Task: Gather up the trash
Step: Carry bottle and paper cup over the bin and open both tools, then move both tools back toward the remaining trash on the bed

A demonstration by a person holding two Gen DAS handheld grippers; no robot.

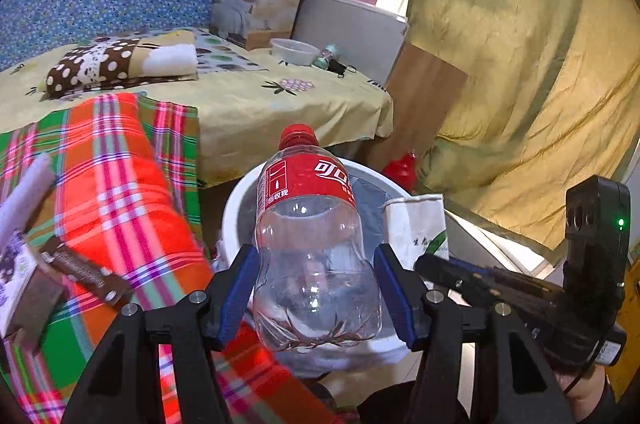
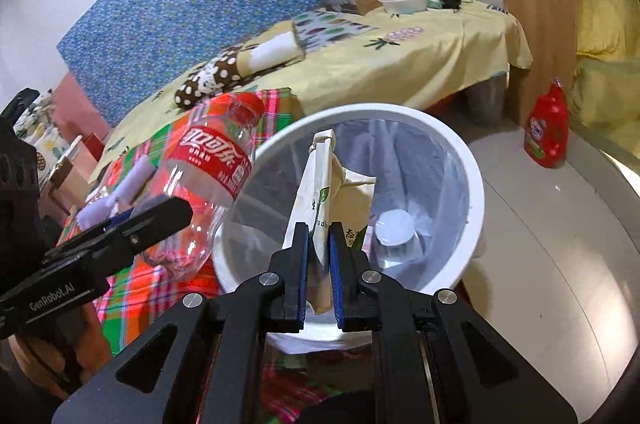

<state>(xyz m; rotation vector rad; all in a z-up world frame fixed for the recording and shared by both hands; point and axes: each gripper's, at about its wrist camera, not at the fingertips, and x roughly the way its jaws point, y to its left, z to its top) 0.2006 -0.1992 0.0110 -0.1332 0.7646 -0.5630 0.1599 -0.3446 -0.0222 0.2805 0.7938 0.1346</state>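
Two grips tight, left gripper squeezing cola bottle, right gripper pinching paper bag: let go only right over white bin.

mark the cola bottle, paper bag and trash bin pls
cola bottle (image 1: 316, 180), left wrist view, on its red label.
paper bag (image 2: 320, 184), right wrist view, on its creased side.
trash bin (image 2: 474, 184), right wrist view, on its white rim.

My left gripper tilts downward, its blue pads pressed against both sides of a clear bottle. My right gripper also angles down, jaws nearly together, pinching a crumpled paper bag. The two grippers sit close beside each other, a hand visible behind the right one.
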